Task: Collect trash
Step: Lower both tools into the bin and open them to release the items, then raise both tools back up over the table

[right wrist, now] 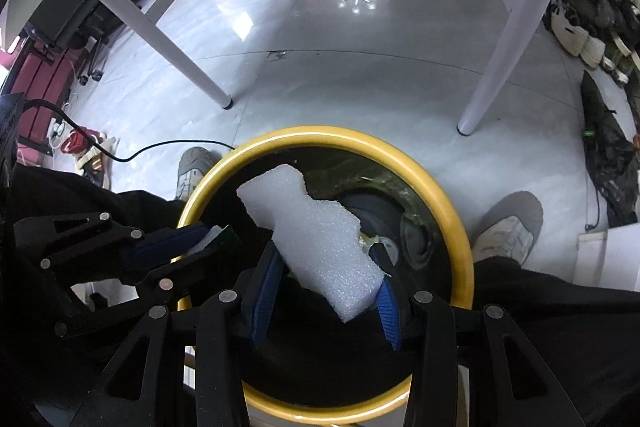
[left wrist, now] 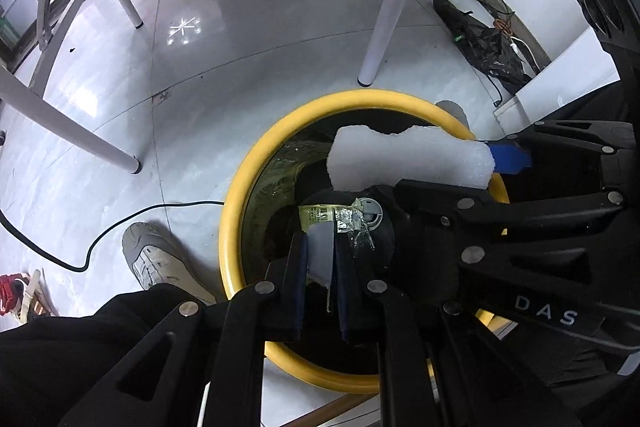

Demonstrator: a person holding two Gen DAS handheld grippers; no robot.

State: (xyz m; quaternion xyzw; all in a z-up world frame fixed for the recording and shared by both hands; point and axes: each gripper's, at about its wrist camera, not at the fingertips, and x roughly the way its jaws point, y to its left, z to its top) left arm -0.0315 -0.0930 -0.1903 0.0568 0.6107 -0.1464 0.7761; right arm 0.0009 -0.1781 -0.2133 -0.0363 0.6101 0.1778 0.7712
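Right wrist view: your right gripper (right wrist: 324, 287) clamps the foam block (right wrist: 316, 239) over the yellow-rimmed bin (right wrist: 448, 187). Your left gripper (left wrist: 320, 267), at nine o'clock, clamps a flat white scrap (left wrist: 320, 255).

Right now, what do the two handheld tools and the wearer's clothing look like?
Both tools are black linkage frames joined by round silver rivets. The left tool has dark blue ribbed pads; the right tool has brighter blue ribbed pads. White letters "DAS" mark the right tool's frame in the left wrist view. No cables show on either. The person wears black clothing and grey-beige sneakers.

white foam (right wrist: 316, 239), yellow-rimmed bin (right wrist: 460, 223)
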